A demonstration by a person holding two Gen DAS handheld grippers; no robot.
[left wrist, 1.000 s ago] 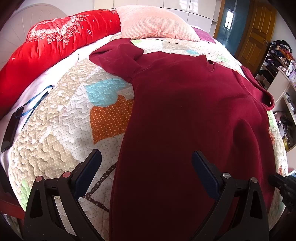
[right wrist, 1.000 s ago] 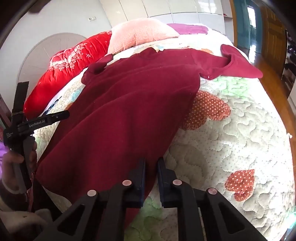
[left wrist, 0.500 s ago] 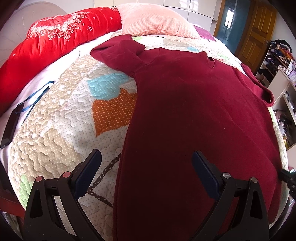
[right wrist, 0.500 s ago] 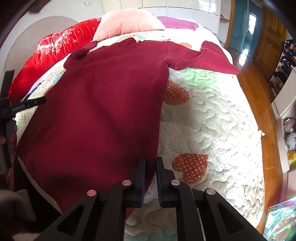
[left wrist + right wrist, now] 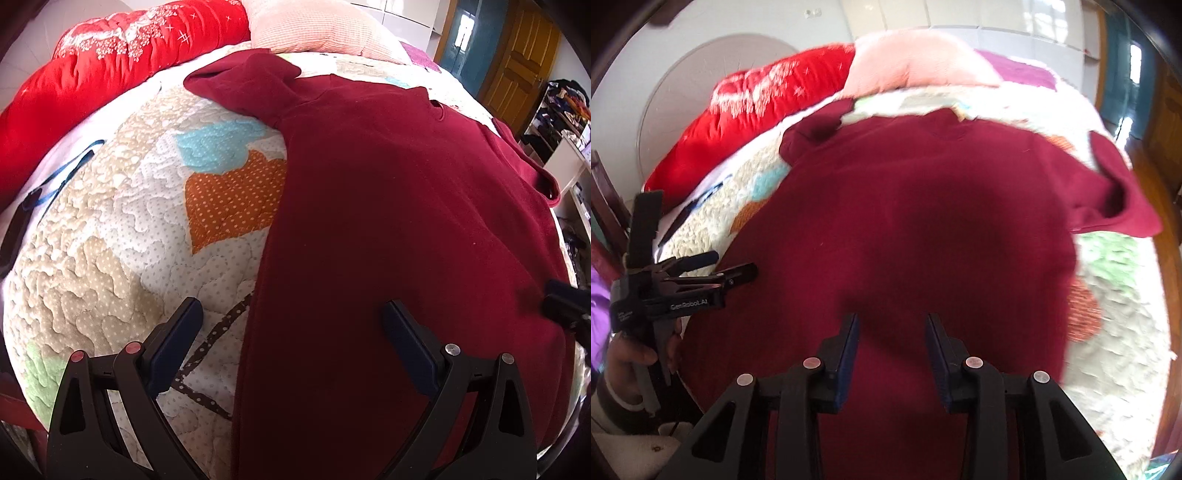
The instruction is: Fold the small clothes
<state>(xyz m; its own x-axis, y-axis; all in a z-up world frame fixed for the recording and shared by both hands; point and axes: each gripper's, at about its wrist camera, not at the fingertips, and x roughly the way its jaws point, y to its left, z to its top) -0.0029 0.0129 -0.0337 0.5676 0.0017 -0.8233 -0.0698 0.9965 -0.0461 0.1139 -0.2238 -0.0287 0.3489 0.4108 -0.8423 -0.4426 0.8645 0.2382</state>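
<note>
A: Garment orientation?
B: Maroon top [image 5: 388,221] flat on quilt [image 5: 110,240], long axis hem-to-collar, collar toward pillows [image 5: 321,29].
A: Grippers?
B: Left gripper [image 5: 291,332] wide, straddling the top's side edge. Right gripper [image 5: 892,347] opening, nothing pinched.

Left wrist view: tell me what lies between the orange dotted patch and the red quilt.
In the left wrist view, only quilted bedspread lies between the orange dotted patch and the red quilt, with a blue strap along its far edge.

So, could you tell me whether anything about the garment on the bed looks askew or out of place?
Mostly no: the dark red top lies flat on the quilt. Only its right sleeve looks untidy, rumpled and folded over on itself near the bed's edge, while the left sleeve lies spread out.
</note>
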